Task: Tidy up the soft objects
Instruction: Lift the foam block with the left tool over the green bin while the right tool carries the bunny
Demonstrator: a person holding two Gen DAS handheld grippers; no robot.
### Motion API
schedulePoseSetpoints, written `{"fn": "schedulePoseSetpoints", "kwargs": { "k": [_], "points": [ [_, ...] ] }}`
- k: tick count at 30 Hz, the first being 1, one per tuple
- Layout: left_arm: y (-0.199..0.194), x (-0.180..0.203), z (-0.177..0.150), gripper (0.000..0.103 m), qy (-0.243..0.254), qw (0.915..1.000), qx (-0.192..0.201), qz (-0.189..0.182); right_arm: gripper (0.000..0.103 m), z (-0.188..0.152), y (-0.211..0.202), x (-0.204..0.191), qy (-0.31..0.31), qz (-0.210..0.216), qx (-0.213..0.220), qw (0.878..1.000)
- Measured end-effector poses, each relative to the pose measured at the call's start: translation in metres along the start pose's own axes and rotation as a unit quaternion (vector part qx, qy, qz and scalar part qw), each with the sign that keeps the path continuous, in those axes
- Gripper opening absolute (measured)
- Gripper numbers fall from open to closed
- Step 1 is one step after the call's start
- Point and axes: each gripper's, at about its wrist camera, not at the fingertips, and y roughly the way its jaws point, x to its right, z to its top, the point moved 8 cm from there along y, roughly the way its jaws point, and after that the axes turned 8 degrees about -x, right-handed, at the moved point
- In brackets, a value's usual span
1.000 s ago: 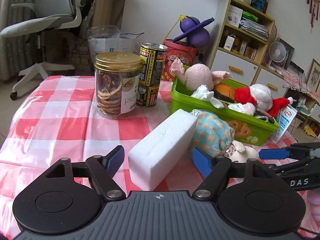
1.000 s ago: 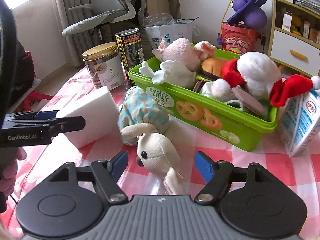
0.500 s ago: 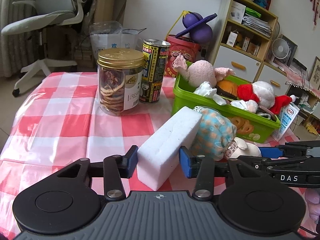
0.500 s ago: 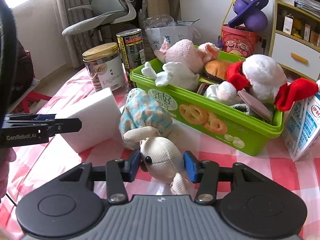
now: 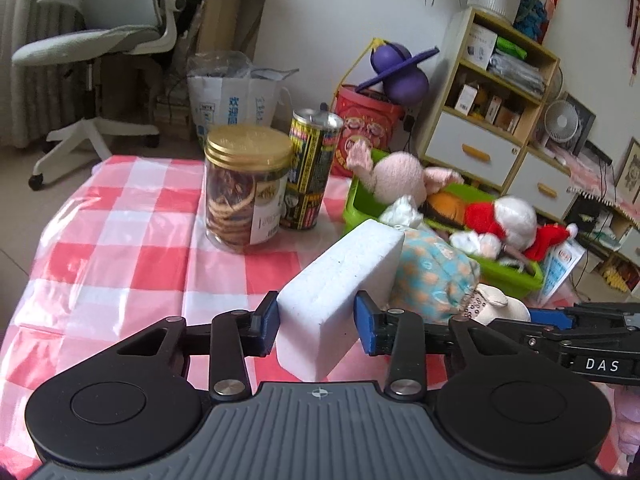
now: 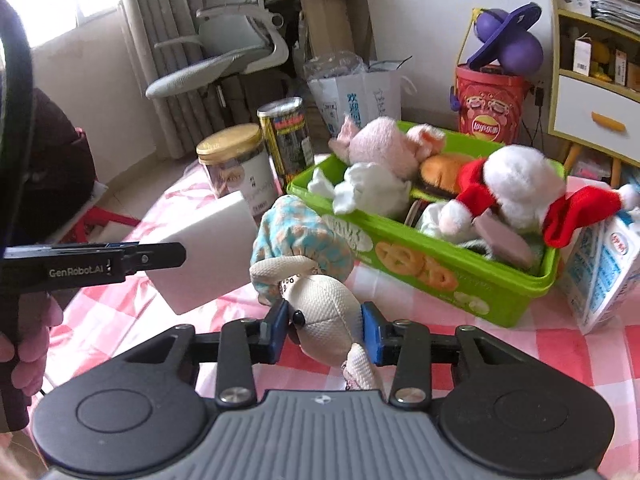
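The left tongs (image 5: 316,322) are gripping the white sponge block (image 5: 340,292); the right tongs (image 6: 325,332) are squeezing the cream plush doll (image 6: 326,316), both having just been closing. Lifting clear before swinging over the green bin (image 6: 440,276) is advisable.

Left wrist view: sits low behind its own blue-padded black fingers (image 5: 267,322), angled down and forward across the table with the red-and-white checked cloth (image 5: 120,248), close up. Right wrist view: same setup, further right. Both share the white foam block (image 5: 336,292), the green plastic bin of plush toys (image 6: 460,276), the gold-lidded clear jar (image 6: 236,164) and the white swivel chair (image 5: 100,36).
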Motion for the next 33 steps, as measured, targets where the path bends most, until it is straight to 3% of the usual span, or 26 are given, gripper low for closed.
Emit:
{"fn": "schedulePoseSetpoints", "kwargs": {
  "k": [7, 18, 23, 28, 33],
  "points": [
    [-0.017, -0.002, 0.016, 0.039, -0.040, 0.9989, 0.025, -0.006, 0.031, 0.015, -0.028, 0.016, 0.037, -0.005, 0.041, 0.998],
    [-0.005, 0.036, 0.046, 0.038, -0.021, 0.9987, 0.029, -0.036, 0.031, 0.043, -0.057, 0.065, 0.128, -0.037, 0.097, 0.986],
    [0.017, 0.065, 0.065, 0.038, 0.000, 0.9987, 0.015, -0.049, 0.031, 0.066, -0.050, 0.087, 0.143, -0.047, 0.096, 0.984],
    [0.041, 0.092, 0.082, 0.038, 0.036, 0.9968, -0.017, -0.068, 0.031, 0.093, -0.046, 0.106, 0.113, -0.063, 0.084, 0.988],
    [0.073, 0.106, 0.095, 0.038, 0.052, 0.9956, -0.050, -0.060, 0.031, 0.117, -0.038, 0.130, 0.087, -0.098, 0.059, 0.990]
  ]
}}
